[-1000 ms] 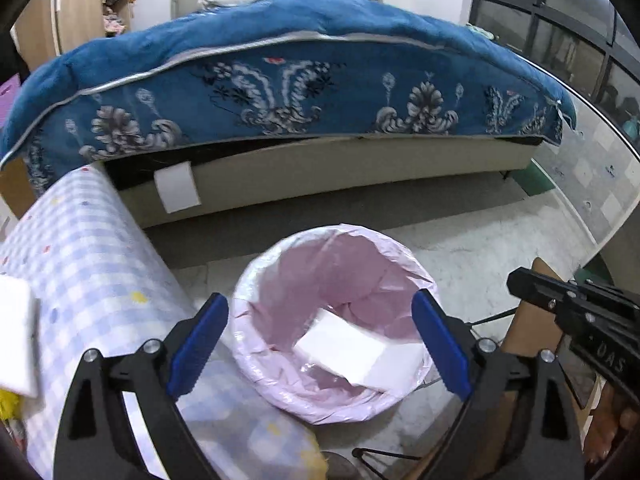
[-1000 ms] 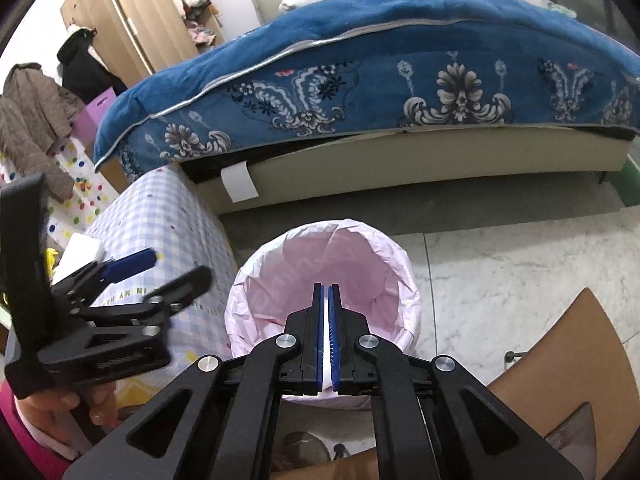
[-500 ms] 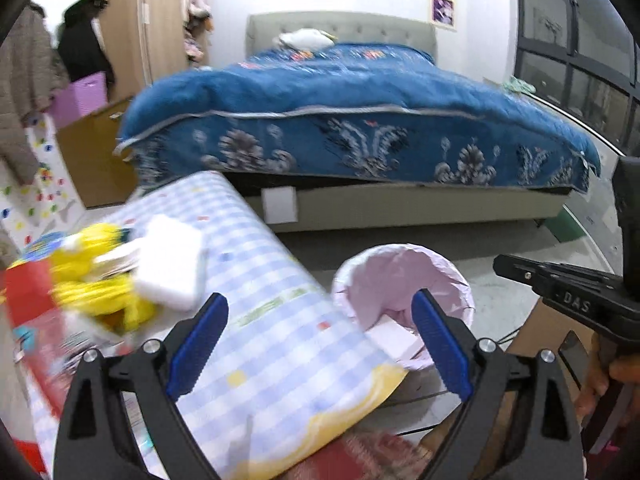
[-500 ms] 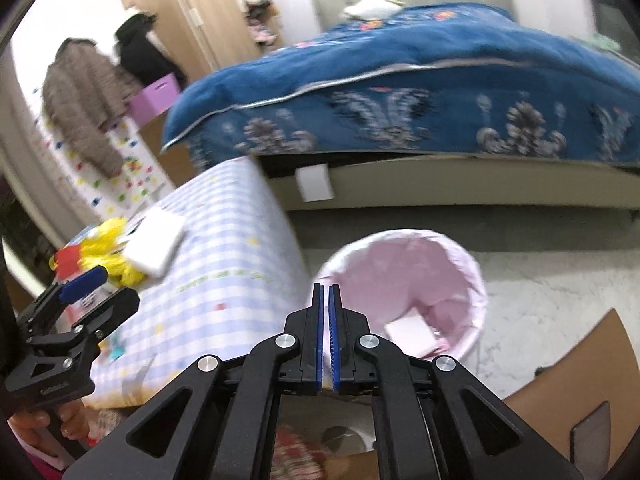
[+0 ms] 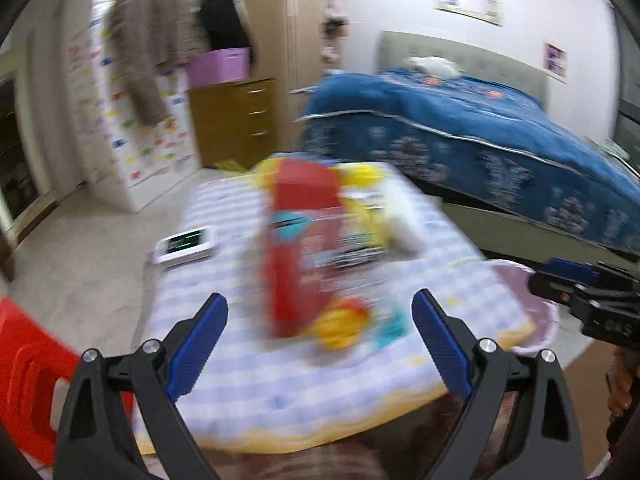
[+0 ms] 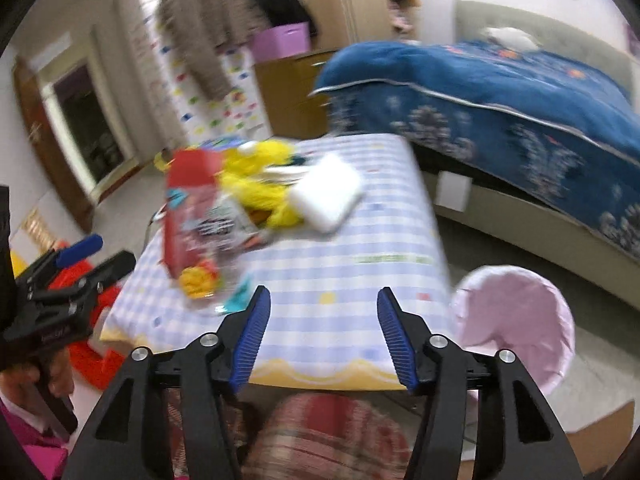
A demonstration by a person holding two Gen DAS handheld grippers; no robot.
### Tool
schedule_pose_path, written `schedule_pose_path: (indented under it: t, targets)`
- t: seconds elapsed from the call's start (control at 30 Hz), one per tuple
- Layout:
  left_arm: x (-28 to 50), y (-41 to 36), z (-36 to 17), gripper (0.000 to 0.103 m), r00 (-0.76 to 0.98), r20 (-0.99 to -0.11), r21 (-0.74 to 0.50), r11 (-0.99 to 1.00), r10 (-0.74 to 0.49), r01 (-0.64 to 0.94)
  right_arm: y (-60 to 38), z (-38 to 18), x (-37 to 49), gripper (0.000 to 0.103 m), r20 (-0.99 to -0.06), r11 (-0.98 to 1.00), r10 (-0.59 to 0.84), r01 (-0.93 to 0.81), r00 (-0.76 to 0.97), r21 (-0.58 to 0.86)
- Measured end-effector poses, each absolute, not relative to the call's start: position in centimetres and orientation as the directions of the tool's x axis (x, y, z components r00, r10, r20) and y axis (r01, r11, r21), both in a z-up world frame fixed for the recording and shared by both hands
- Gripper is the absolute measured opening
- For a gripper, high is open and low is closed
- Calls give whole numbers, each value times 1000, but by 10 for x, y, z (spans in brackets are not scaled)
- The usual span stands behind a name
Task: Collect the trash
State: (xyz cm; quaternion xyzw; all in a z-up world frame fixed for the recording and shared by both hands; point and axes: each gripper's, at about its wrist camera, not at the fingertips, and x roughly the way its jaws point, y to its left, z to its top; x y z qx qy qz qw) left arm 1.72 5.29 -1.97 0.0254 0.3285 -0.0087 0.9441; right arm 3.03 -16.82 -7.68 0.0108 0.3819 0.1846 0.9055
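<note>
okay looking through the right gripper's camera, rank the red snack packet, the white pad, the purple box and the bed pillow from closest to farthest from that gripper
From the right gripper, whose empty jaws are opening:
1. Red snack packet, on the checked table, ahead to the left.
2. White pad, farther back on the table, near centre.
3. Purple box, on the wooden drawers by the wall.
4. Bed pillow, at the headboard, far right.

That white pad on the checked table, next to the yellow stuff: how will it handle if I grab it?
The white pad looks soft-edged and thick, so probably light and squashy. It lies flat, so it is unlikely to roll. It overlaps the yellow wrapper, which may shift too.
</note>
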Motion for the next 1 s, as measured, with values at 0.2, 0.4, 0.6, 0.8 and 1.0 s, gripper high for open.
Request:
schedule_pose_path:
  t: [0.2, 0.4, 0.6, 0.8, 1.0]
  targets:
    - [14, 111, -32, 91, 757, -640, 74, 992, 129, -106, -122, -90, 38, 74, -709, 905, 367, -407, 602, 123]
    - [16, 128, -42, 91, 734, -666, 58, 990, 133, -127, -95, -105, 54, 74, -733, 889, 375, -444, 568, 111]
    - [26, 128, -56, 91, 713, -691, 53, 992, 120, -115, -74, -122, 77, 79, -752, 868, 396, -481, 527, 121]
    - [37, 126, -65, 91, 696, -707, 58, 992, 122, -115, -54, -140, 100, 87, -757, 833, 440, -534, 483, 144]
    - [41, 125, -67, 91, 690, -713, 58, 991, 123, -117, -47, -153, 118, 84, -750, 791, 521, -562, 408, 243]
